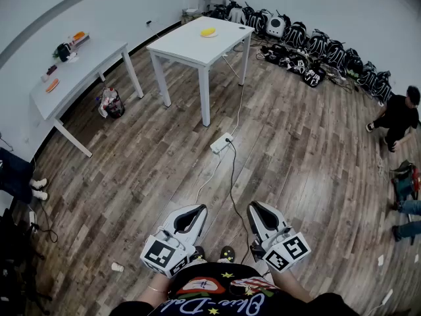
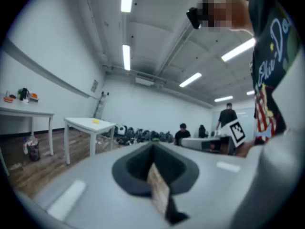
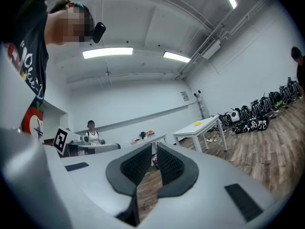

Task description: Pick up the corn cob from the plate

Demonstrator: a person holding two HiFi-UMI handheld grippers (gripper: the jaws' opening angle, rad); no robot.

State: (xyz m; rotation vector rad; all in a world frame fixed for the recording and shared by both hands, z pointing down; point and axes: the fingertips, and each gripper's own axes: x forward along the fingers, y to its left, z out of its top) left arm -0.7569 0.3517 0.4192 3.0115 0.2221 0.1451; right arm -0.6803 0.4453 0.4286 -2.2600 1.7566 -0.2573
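Note:
Far across the room a yellow corn cob (image 1: 208, 31) lies on a plate on the white table (image 1: 191, 45). In the left gripper view the corn cob (image 2: 96, 121) is a small yellow spot on that table, and so is the corn cob (image 3: 198, 123) in the right gripper view. My left gripper (image 1: 197, 208) and right gripper (image 1: 253, 207) are held level close to my body, well away from the table. Both are shut with nothing between the jaws. The left gripper (image 2: 153, 147) and right gripper (image 3: 153, 147) each show their dark pads meeting at the tips.
A power strip (image 1: 222, 142) with trailing cables lies on the wood floor between me and the table. A second long table (image 1: 79, 71) with small items stands at the left, a bag (image 1: 112, 104) beneath it. Backpacks (image 1: 309, 45) line the far wall. A person (image 1: 398, 114) stands at the right.

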